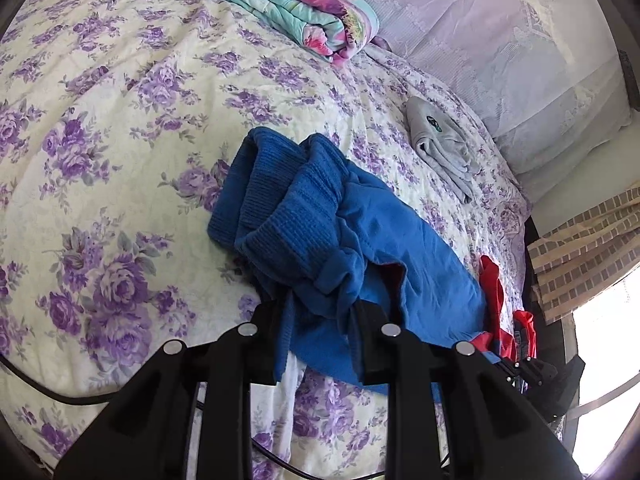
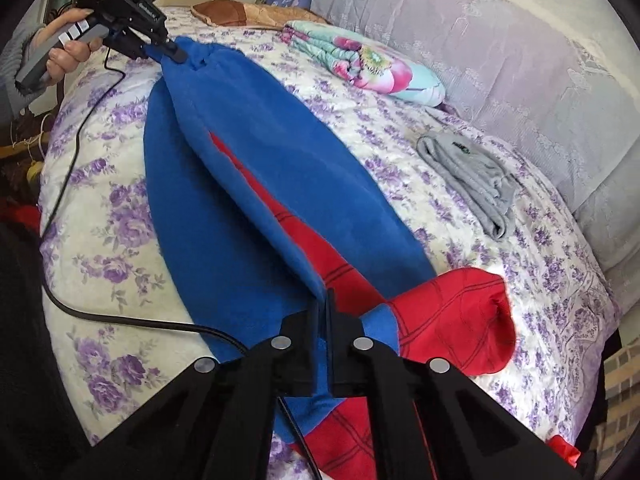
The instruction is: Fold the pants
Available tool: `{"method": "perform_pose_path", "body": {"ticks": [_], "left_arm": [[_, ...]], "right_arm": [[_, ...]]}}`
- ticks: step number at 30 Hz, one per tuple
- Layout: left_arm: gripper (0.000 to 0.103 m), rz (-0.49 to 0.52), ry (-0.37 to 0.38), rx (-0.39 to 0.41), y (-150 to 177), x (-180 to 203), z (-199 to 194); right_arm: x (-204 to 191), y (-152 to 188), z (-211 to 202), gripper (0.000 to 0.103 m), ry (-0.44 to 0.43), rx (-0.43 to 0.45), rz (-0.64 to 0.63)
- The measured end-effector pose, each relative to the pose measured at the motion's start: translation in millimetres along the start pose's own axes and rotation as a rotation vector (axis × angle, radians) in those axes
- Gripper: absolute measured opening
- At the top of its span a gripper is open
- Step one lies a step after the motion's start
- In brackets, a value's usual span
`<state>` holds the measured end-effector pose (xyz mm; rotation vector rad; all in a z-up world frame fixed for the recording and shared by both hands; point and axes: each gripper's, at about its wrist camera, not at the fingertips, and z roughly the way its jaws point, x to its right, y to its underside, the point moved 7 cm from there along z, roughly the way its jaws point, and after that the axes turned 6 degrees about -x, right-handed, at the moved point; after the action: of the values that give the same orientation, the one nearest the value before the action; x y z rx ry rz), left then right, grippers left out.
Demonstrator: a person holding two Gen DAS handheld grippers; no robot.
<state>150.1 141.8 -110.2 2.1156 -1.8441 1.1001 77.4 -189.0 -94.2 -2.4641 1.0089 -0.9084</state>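
A hand (image 2: 66, 50) at the bed's far left edge grips the left gripper (image 2: 170, 51), its black jaws pinched on the bunched, ribbed end of the blue fleece pants (image 2: 256, 184). From there the soft pants stretch taut across the quilted bedspread (image 2: 120, 220) — cream, strewn with purple roses — toward the bed's near edge, where the right gripper (image 2: 325, 320) has its two flat fingers pressed together on a thin fold of blue fabric. Red cloth printed with dark web lines (image 2: 452, 320) shows along the inner seam and swells into a rounded, open tube just right of that gripper. A black cable (image 2: 76, 168) curves over the bedspread on the left. Farther back lies a rolled floral quilt (image 2: 360, 62) in turquoise and pink; right of it, near the bed's right edge, a folded grey garment (image 2: 472, 180) lies flat beside a pale lace-covered pillow (image 2: 520, 60).
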Motion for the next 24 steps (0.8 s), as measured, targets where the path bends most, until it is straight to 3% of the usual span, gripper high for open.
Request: {"method": "perform_pose_path", "body": {"ticks": [4,7,9,11,12,13,14,16,18,19,21,22,24], "left_arm": [[0.023,0.030,-0.002,-0.019,13,-2,-5],[0.023,-0.003,-0.027,-0.064,26,-20,12],[0.024,-0.001,-0.028,-0.052,28,-21,11],[0.035,0.003,-0.027,-0.044,28,-17,5],[0.042,0.018,-0.040,-0.034,28,-16,-1],[0.049,0.036,-0.068,-0.012,28,-15,-9],[0.053,0.047,-0.094,0.015,28,-15,-18],[0.057,0.067,-0.129,0.074,30,-15,-37],[0.057,0.084,-0.143,0.127,31,-13,-51],[0.057,0.097,-0.144,0.154,30,-10,-55],[0.058,0.131,-0.130,0.178,27,3,-56],[0.062,0.153,-0.119,0.179,26,11,-52],[0.065,0.201,-0.098,0.173,23,29,-43]], "right_arm": [[-11,14,-24,0.003,-0.084,-0.013,0.053],[-30,36,-2,0.003,-0.127,-0.085,0.073],[-35,40,7,0.005,-0.132,-0.089,0.111],[-32,37,5,0.007,-0.147,-0.099,0.136],[-30,37,1,0.015,-0.166,-0.097,0.147],[-28,36,-5,0.033,-0.203,-0.088,0.170],[-25,35,-13,0.040,-0.245,-0.068,0.202],[-15,31,-33,0.045,-0.324,-0.003,0.278],[4,22,-47,0.051,-0.349,0.066,0.380],[20,17,-48,0.060,-0.321,0.095,0.453],[49,10,-36,0.068,-0.178,0.088,0.581],[60,6,-25,0.068,-0.092,0.064,0.623],[74,-5,0,0.068,-0.009,0.031,0.659]]}}
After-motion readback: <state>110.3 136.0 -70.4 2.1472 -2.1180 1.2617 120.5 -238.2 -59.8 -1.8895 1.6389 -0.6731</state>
